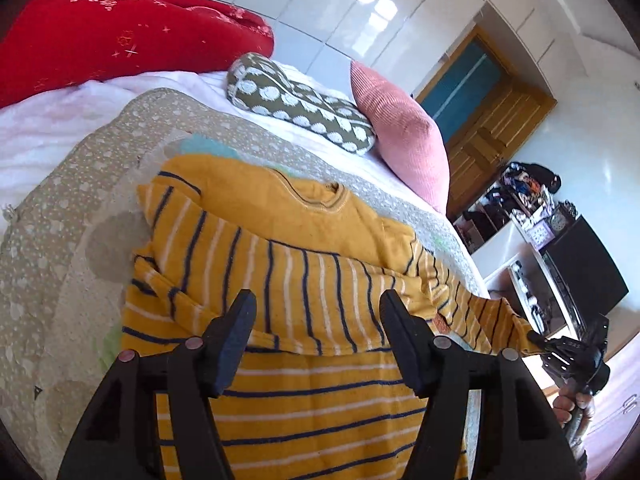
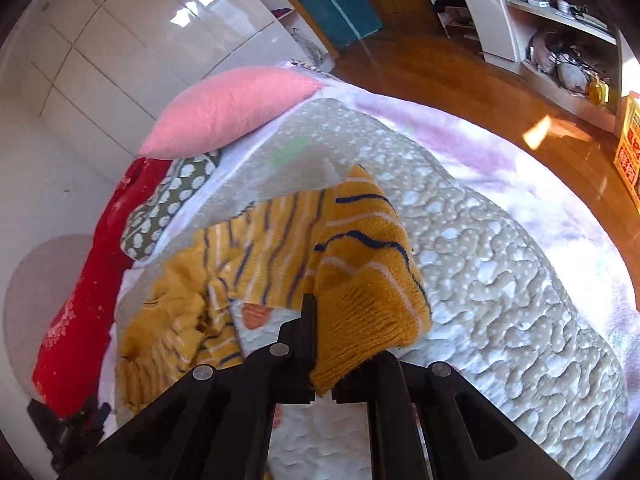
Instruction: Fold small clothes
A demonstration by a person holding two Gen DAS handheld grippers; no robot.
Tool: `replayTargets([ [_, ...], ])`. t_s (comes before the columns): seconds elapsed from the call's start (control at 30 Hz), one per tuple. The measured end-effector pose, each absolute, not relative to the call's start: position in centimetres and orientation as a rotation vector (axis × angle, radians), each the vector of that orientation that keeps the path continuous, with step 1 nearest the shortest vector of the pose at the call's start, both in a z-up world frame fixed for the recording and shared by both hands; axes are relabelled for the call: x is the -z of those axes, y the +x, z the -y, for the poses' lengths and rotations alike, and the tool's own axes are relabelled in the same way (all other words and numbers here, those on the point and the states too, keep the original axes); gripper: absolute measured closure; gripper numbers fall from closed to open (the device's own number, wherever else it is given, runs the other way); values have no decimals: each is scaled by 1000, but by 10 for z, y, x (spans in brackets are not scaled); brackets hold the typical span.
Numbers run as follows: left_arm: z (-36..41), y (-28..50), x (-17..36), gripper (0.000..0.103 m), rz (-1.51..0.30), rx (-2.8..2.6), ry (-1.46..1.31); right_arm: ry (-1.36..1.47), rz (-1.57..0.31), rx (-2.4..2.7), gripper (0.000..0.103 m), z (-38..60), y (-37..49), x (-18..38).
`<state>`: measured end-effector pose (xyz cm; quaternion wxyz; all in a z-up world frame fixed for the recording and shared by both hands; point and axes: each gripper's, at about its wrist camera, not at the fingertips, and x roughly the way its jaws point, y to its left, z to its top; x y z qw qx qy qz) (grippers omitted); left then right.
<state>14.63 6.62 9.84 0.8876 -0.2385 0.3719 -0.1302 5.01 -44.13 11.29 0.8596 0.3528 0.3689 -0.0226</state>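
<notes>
A small yellow sweater [image 1: 304, 276] with navy and white stripes lies on a beige quilted mat [image 1: 60, 240] on the bed. My left gripper [image 1: 316, 316] is open and empty, its fingers spread just above the sweater's body. My right gripper [image 2: 340, 320] is shut on the ribbed cuff of the sweater's sleeve [image 2: 368, 264] and holds it lifted off the mat [image 2: 500, 280]. In the left wrist view the right gripper [image 1: 534, 338] shows at the right, pulling the sleeve out taut. The rest of the sweater [image 2: 192, 300] lies crumpled to the left.
A pink cushion [image 1: 404, 136], a green polka-dot pillow [image 1: 300, 104] and a red blanket [image 1: 120, 36] lie at the bed's far side. A wooden floor [image 2: 460, 76], white shelves [image 2: 560, 40] and a dark cabinet [image 1: 584, 268] lie beyond the bed.
</notes>
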Motion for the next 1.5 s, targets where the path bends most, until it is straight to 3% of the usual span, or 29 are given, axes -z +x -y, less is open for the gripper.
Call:
replayTargets([
  [0.13,-120,146,-90,37,-748,220,-590,776,-748,-97,98,384,76,-156],
  [0.27,-174,143,-83,37,-700,136,-692,850,-774,-301,98,292,121,-160],
  [0.57,-240,139,-72,37,-653,29,-794,831,-1036,-575,97,68,195,-81],
  [0.67,-242,142,-67,37,-670,58,-825,744,-1151,-666,89,23,207,-54],
  [0.7,-241,142,-67,37,-674,70,-828,720,-1180,-682,81,16,208,-48],
  [0.8,-233,145,-68,37,-680,93,-812,699,-1176,-712,54,19,200,-51],
  [0.83,-229,146,-68,37,-683,102,-807,682,-1160,-715,50,26,196,-56],
  [1.07,-184,166,-63,33,-775,222,-767,497,-1017,-515,50,115,170,-89],
  [1.3,-122,190,-48,31,-916,247,-577,409,-955,-191,50,212,154,-83],
  [1.33,-113,193,-46,43,-932,229,-517,394,-947,-136,50,225,153,-80],
  [1.37,-104,195,-44,72,-947,194,-440,387,-938,-87,50,238,155,-81],
  [1.4,-97,198,-42,85,-964,150,-368,386,-930,-47,50,249,157,-79],
  [1.43,-94,200,-39,90,-972,121,-335,391,-926,-17,50,259,158,-78],
  [1.5,-97,205,-35,90,-969,109,-340,412,-919,21,50,275,165,-75],
])
